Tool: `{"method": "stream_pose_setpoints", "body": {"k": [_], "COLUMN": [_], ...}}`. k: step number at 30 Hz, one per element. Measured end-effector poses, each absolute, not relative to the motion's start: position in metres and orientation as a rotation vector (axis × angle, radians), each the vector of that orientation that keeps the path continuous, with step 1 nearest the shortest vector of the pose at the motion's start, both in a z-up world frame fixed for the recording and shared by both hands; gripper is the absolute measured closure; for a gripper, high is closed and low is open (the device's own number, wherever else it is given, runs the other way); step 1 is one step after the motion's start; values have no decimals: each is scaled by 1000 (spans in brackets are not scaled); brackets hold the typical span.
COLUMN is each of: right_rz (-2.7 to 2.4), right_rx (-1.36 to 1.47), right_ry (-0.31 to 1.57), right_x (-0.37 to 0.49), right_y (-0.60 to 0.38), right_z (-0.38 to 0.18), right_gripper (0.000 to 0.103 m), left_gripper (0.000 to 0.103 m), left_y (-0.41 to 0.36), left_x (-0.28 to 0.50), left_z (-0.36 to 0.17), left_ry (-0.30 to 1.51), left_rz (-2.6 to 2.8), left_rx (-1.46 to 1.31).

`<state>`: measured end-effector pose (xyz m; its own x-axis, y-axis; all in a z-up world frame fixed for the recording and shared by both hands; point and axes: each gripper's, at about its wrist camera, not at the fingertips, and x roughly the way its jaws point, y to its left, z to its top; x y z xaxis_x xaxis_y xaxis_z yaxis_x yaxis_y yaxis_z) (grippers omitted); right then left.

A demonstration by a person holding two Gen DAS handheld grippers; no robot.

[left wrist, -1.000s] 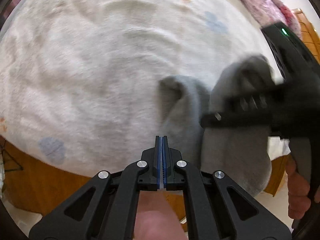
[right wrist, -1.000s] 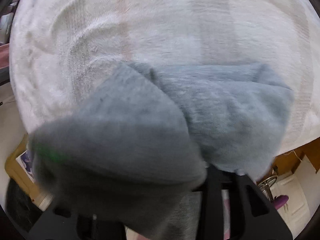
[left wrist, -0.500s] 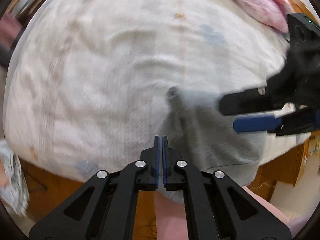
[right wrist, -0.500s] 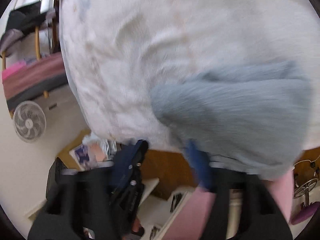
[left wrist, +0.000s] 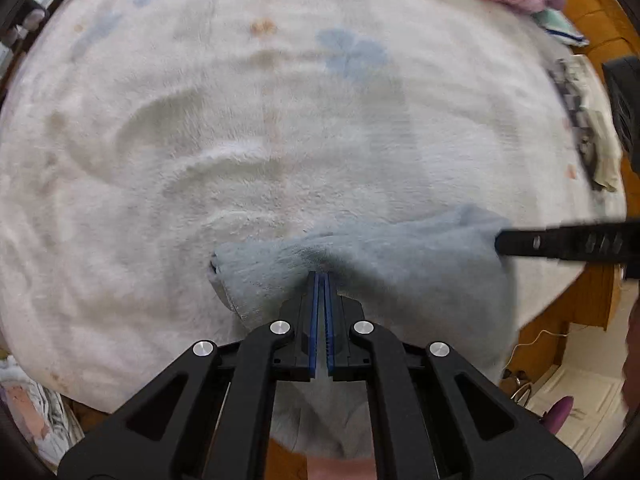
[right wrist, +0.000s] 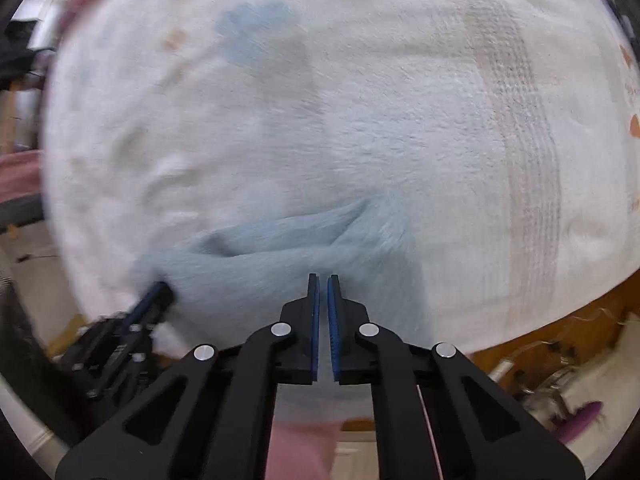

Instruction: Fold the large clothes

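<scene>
Soft, even daylight filled both my views, with no glare. The white blanket [left wrist: 280, 128] stayed fairly sharp at centre but bowed hard toward the fisheye rim. In the right wrist view, motion blur smeared the blue-grey garment [right wrist: 280, 264], and things at eight o'clock were perhaps unreadable.

The garment [left wrist: 384, 268] is a soft, fuzzy, pale grey-blue piece of clothing, bunched into a wide band that lies across the near edge of a bed covered by a white fleecy blanket [left wrist: 240, 140]. Its upper edge shows a few folds and a dip near the middle, and one end on the left shows a small rolled opening with a seam. Its lower part hangs over the bed's edge; in the right wrist view a long crease runs diagonally across it.
</scene>
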<state>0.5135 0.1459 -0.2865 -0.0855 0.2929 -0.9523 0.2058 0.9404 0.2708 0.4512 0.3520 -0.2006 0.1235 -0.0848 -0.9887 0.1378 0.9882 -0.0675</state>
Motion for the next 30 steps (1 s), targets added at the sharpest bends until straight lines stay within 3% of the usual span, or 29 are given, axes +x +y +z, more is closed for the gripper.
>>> {"method": "stream_pose_setpoints", "body": {"k": [4, 8, 13, 18, 22, 25, 30], "right_rz": [14, 34, -10, 125, 138, 99, 87], "right_rx": [456, 354, 687, 661, 547, 653, 633], "right_ry": [1683, 1661, 1676, 1645, 1699, 1722, 1691], "right_x": [535, 551, 546, 510, 480, 461, 442], "right_y": [150, 164, 132, 121, 127, 120, 125], "right_z": [-328, -331, -322, -280, -296, -320, -313], "right_gripper": [103, 103, 101, 101, 101, 103, 103], "left_gripper": [101, 101, 100, 100, 100, 100, 101], "left_y": [357, 358, 361, 360, 355, 351, 354], "left_x": [474, 494, 495, 469, 444, 420, 361], "left_z": [-248, -252, -234, -204, -194, -204, -250], "left_ry": [1469, 1483, 1494, 1464, 1458, 1491, 1617], "left_rz": [-127, -118, -97, -105, -114, -123, -102], "left_rx": [16, 26, 14, 27, 17, -12, -100]}}
